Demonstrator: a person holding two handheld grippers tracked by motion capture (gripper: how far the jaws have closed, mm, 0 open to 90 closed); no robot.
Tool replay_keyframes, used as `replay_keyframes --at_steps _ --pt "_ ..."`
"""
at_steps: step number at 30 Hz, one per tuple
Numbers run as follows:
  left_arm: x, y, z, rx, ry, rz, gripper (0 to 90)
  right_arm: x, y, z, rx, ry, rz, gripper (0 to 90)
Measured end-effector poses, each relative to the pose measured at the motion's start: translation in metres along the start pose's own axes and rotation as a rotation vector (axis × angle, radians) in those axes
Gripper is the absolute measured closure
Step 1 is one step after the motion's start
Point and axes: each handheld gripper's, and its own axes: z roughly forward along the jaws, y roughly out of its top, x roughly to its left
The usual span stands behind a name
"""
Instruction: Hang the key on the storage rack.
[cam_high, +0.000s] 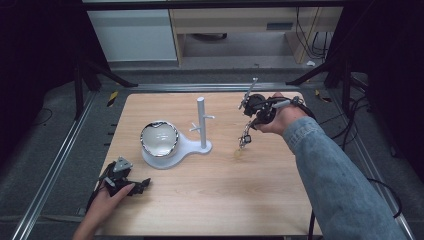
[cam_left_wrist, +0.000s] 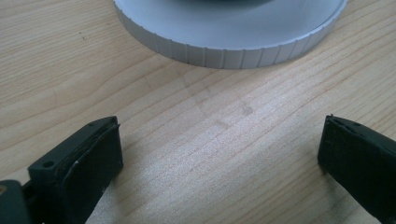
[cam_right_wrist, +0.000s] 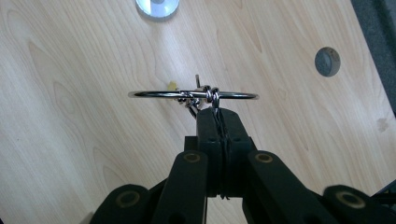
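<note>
- The high view looked forward and down from above the table's (cam_high: 210, 200) near edge, taking in the whole top.
- The left gripper view sat low, close to the wood, facing the white stand base (cam_left_wrist: 233, 42).
- The right gripper view looked steeply down; all three shared the tabletop.

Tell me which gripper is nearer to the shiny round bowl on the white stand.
Left. The left gripper rests on the table just in front of the shiny round bowl, jaws open. The right gripper hangs farther off, beyond the stand's white post, shut on a metal ring.
</note>
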Motion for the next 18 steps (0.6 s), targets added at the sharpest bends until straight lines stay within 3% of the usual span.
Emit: replay_keyframes --at_steps 18 --pt "0.000 -0.001 -0.001 0.002 -0.001 0.002 0.0 0.003 0.035 -0.019 -0.006 -0.012 -0.053 88.9"
